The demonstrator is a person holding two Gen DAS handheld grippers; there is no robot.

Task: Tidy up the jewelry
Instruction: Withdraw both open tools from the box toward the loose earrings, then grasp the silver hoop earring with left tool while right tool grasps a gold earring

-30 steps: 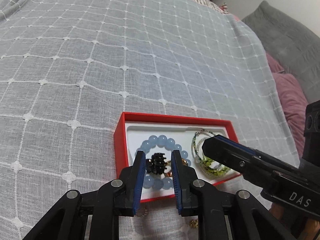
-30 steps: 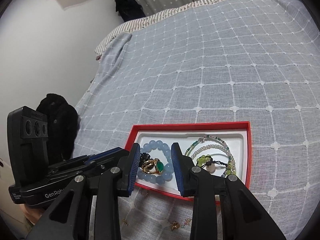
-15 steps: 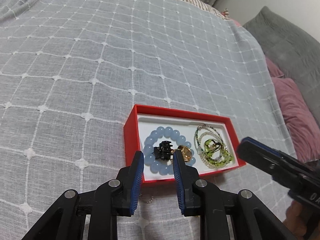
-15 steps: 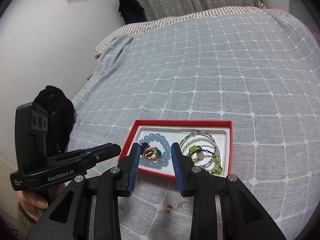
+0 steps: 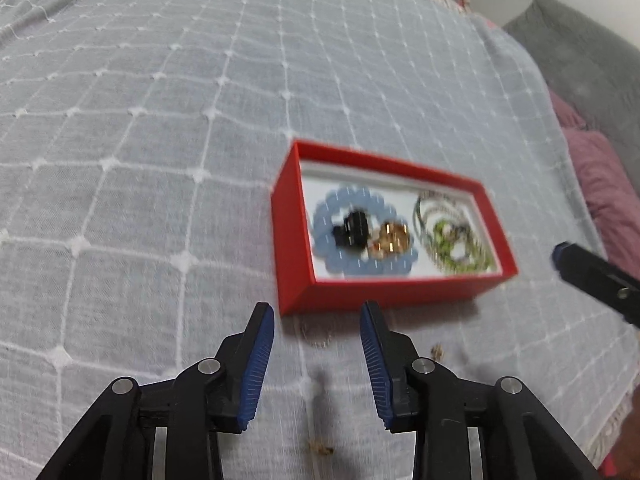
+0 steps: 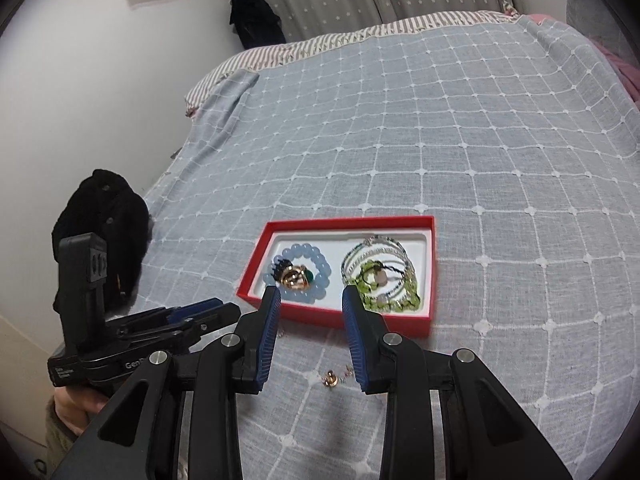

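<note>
A red box (image 5: 344, 294) (image 6: 340, 316) with a white lining lies on the grey checked bedspread. In it are a blue bead bracelet (image 5: 332, 216) (image 6: 324, 264), a black hair claw (image 5: 354, 228), a gold ring with a green stone (image 6: 298, 278) (image 5: 392, 238), and green and silver bead bracelets (image 5: 456, 236) (image 6: 380, 276). My left gripper (image 5: 318, 312) is open and empty, just short of the box's near wall. My right gripper (image 6: 310, 292) is open and empty, above the box's near edge. Small gold pieces (image 6: 334, 378) (image 5: 438, 350) lie on the bedspread in front of the box.
Grey and pink pillows (image 5: 600, 184) lie to the right in the left wrist view. A black garment (image 6: 104, 216) sits at the bed's left edge. The left gripper's body (image 6: 132, 344) shows at lower left of the right wrist view; the right one's fingertip (image 5: 592, 276) shows at the right of the left wrist view.
Both grippers have pulled back and up from the box. The black hair claw that sat between the left gripper's fingers now lies in the box on the blue bracelet.
</note>
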